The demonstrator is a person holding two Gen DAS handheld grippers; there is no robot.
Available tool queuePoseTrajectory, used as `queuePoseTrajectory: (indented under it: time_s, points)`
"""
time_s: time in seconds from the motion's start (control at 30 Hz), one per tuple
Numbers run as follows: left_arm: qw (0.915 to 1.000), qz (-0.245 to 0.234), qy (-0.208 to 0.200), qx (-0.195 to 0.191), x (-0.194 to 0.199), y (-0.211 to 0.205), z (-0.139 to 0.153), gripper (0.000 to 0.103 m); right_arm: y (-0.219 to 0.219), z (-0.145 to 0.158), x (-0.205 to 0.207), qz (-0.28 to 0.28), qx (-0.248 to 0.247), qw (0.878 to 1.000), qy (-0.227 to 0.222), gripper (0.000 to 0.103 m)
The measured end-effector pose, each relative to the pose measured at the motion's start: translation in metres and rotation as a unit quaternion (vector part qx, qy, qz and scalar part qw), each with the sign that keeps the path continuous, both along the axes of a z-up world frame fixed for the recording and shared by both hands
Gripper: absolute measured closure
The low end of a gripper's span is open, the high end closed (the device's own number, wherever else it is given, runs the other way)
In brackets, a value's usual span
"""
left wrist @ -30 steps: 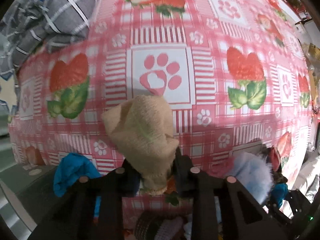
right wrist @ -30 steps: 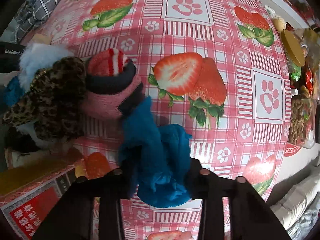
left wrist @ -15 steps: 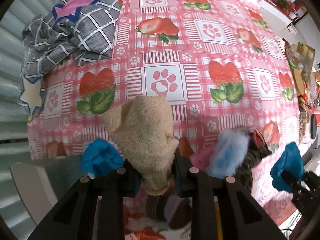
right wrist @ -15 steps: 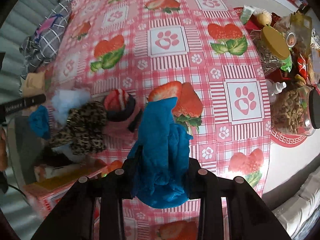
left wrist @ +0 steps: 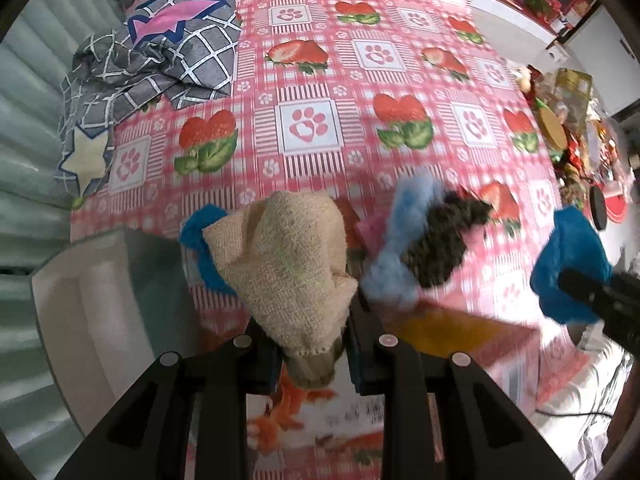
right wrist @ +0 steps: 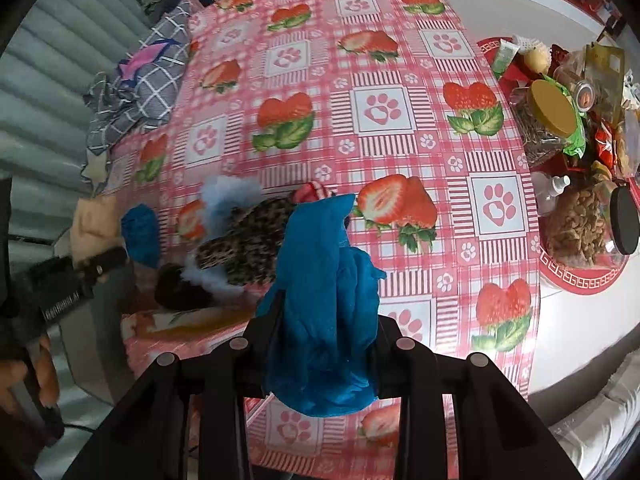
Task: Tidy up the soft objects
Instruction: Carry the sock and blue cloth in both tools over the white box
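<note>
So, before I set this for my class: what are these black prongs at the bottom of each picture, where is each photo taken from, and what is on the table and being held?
No robot here: a person holds a two-finger gripper in each hand, each with a fisheye camera looking along its fingers. In the left view, the left gripper is shut on a beige knitted mitten. In the right view, the right gripper is shut on a blue fuzzy glove. On the strawberry tablecloth lie a leopard-print glove, a light blue fluffy piece, another blue glove and a grey checked cloth. Snack jars stand at the right edge.
</note>
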State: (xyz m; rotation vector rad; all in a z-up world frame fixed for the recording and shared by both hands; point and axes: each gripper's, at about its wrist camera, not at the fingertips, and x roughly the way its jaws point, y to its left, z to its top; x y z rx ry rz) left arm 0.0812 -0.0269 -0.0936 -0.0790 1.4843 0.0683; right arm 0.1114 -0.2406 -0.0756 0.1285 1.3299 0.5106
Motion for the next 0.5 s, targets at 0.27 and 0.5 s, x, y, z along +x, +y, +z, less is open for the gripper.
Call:
queuePoseTrajectory:
  time_s: [0.27, 0.5]
  points:
    - [0.9998, -0.012, -0.013, -0.004, -0.045, -0.002, 0.024, 0.075, 0.015, 0.024, -0.031, 0.016, -0.001, 1.000, -0.012, 0.068]
    - [0.9989, -0.004, -0.044, -0.011, -0.080, 0.012, 0.044, 0.075, 0.034, 0.047, -0.060, 0.027, 0.009, 0.999, -0.019, 0.068]
